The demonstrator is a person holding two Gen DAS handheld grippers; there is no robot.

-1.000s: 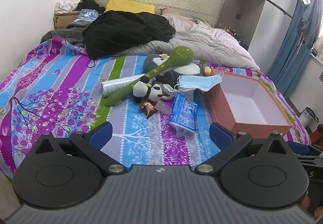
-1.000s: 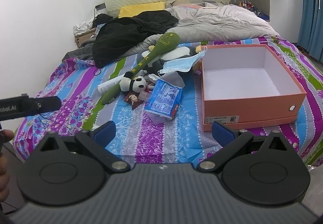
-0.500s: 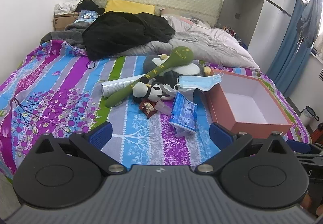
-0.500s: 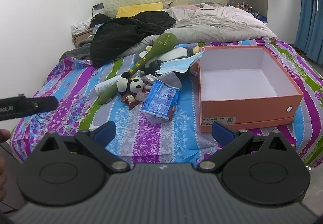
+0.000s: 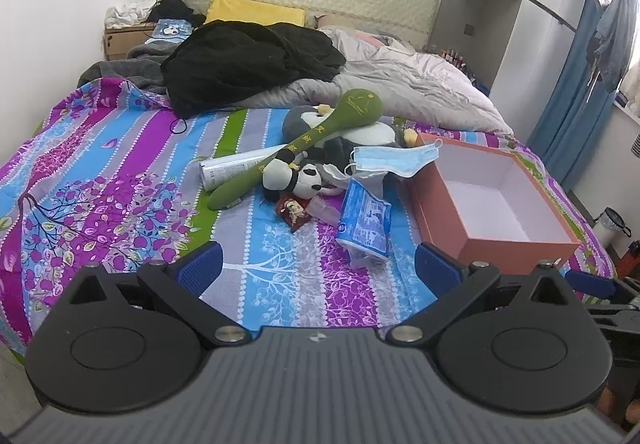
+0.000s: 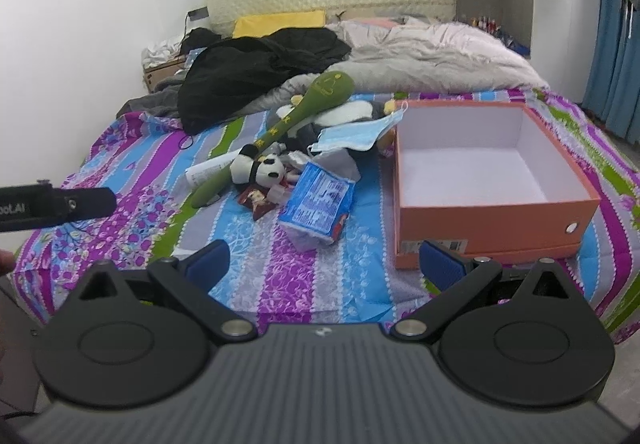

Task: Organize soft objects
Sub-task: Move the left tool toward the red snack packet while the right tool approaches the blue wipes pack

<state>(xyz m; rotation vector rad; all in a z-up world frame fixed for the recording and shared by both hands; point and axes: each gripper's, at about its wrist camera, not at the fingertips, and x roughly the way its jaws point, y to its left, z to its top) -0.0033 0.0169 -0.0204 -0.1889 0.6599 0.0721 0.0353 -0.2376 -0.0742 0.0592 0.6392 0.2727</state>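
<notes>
**Both grippers wait at the foot of the bed, nothing taken yet**

While the soft things lie in one heap on the bed (image 5: 100,179), the orange box (image 6: 492,219) stands just beside them with its mouth up and nothing in it, so I judge it is the place where they must go. The left gripper (image 5: 318,268) and the right gripper (image 6: 324,262) are both held back near the bed's edge, jaws spread wide and holding nothing, probably to choose a first piece. In the heap, the green plush club (image 5: 308,139) leans across the panda toy (image 5: 294,179), and the blue face mask (image 5: 394,159) lies draped on top, near the box's rim. The blue tissue pack (image 6: 318,205) is nearest to the grippers, so it seems the easiest to take first.
</notes>
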